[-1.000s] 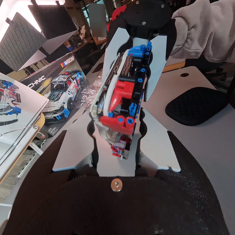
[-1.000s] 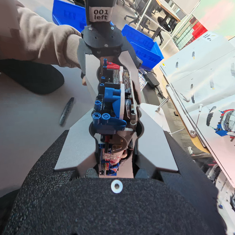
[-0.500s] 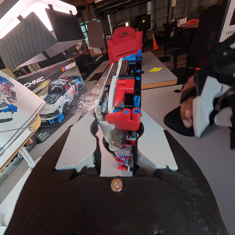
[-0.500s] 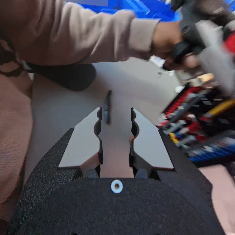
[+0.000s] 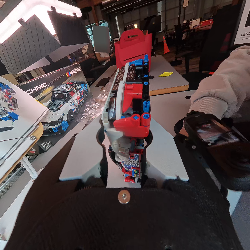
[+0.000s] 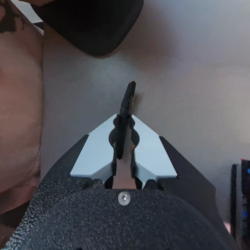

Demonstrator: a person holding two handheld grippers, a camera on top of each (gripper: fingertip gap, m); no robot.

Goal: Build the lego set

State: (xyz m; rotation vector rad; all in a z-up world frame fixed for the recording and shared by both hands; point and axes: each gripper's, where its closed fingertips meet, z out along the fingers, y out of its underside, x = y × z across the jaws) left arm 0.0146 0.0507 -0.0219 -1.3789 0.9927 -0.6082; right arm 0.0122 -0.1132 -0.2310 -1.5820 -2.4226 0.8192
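Note:
My left gripper [image 5: 125, 121] is shut on a partly built lego car body [image 5: 131, 125] made of red, white, black and blue parts. It holds the body on edge above the white table [image 5: 169, 108], with the long side pointing away from the camera. In the right wrist view my right gripper [image 6: 124, 115] is down at the grey table [image 6: 175, 94]. It is shut on a slim black pen-shaped tool [image 6: 127, 94], and both fingertips touch the tool's shaft. The tool's far end sticks out past the tips. The right gripper's black body [image 5: 211, 142] also shows in the left wrist view, blurred, at the right.
The lego set's box [image 5: 58, 97] and an open instruction booklet [image 5: 13, 108] stand at the left, with clear plastic wrap [image 5: 93, 105] beside them. A red bag [image 5: 133, 48] is behind. A black pad [image 6: 88, 24] lies ahead of the tool. Blurred lego parts [image 6: 244, 196] are at the right edge. A person's sleeve [image 5: 223, 81] is at the right. Across from one pair of fingers to the other is roughly 25 cm.
My right gripper let go of the car body, swung down to the table and closed on the black tool. My left gripper tightened on the body and keeps holding it alone.

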